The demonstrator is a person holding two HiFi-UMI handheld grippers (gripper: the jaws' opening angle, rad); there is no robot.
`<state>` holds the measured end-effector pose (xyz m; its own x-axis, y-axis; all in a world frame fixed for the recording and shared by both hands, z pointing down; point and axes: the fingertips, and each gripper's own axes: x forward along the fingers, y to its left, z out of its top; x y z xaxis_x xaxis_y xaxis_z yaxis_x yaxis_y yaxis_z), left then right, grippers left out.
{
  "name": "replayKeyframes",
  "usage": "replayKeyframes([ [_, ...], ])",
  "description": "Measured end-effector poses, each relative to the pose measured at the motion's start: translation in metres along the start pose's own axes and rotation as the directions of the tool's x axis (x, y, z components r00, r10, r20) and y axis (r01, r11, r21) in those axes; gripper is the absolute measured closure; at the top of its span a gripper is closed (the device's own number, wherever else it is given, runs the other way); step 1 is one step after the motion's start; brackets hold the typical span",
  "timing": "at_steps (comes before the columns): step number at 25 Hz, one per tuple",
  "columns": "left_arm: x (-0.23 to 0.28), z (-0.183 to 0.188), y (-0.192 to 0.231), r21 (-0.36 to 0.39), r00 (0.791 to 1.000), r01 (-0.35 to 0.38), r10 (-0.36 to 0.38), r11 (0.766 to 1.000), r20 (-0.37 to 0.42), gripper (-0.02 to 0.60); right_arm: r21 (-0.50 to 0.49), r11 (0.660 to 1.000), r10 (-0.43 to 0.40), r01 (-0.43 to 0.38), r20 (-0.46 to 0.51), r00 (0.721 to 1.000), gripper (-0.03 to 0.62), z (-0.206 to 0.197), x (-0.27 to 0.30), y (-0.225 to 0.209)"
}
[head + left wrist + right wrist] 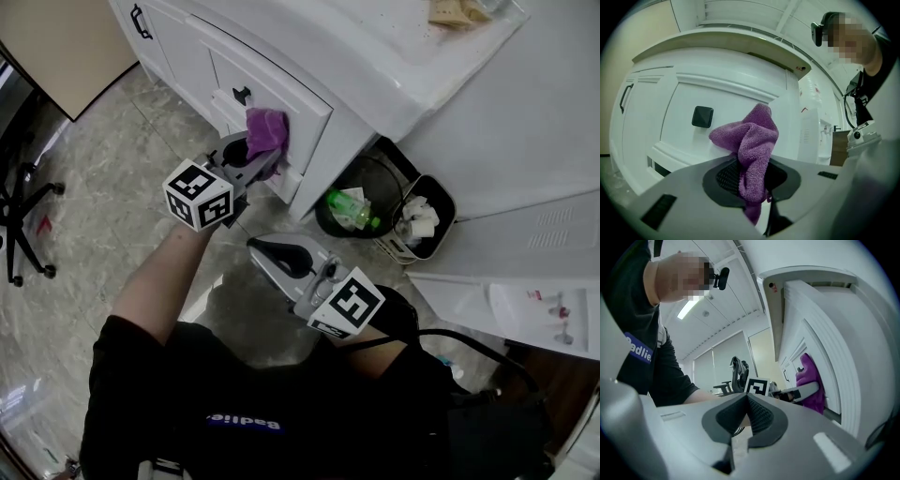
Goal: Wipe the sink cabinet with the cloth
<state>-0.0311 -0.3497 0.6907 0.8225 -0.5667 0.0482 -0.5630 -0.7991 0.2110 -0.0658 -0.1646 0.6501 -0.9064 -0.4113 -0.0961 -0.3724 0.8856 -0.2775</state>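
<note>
Cloth: purple cloth (266, 129) lies against the sink cabinet (281, 94) front, just right of the square black knob (702, 116)
Left gripper (752, 176): jaws pinching the cloth's lower fold
Right gripper (745, 416): jaws pressed together on nothing; nearer the person, apart from the cabinet
Step, as I judge: press the wad flat to the panel; sweep along the moulding; skirt the knob
Count: one cloth; two grippers; one knob; one bar handle (141, 21); two waste bins (323, 225)

A round black bin (384, 173) holding a green bottle (352, 208) stands at three o'clock, a paper-filled smaller bin (444, 225) beside it; an office chair (26, 202) at nine.
</note>
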Motion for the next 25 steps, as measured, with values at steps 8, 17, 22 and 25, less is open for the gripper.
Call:
replayKeyframes([
  [8,-0.004,-0.01,-0.003,0.031,0.999,-0.039,0.039,0.999,0.013,0.497,-0.066,0.998,-0.007,0.01,0.058,0.998,0.597,0.023,-0.005,0.002],
  [17,-0.022,0.05,-0.039,0.068,0.998,0.0,-0.005,0.998,0.064,0.497,-0.09,0.996,0.026,-0.013,0.142,0.99,0.597,0.047,-0.014,0.017],
  [22,-0.025,0.13,-0.075,0.156,0.987,0.053,-0.075,0.986,0.142,0.497,-0.085,0.996,0.044,-0.032,0.149,0.988,0.597,0.048,-0.014,0.022],
  [25,-0.017,0.143,-0.084,0.172,0.985,0.071,-0.096,0.983,0.144,0.497,-0.087,0.996,0.048,-0.036,0.143,0.989,0.597,0.047,-0.012,0.023],
])
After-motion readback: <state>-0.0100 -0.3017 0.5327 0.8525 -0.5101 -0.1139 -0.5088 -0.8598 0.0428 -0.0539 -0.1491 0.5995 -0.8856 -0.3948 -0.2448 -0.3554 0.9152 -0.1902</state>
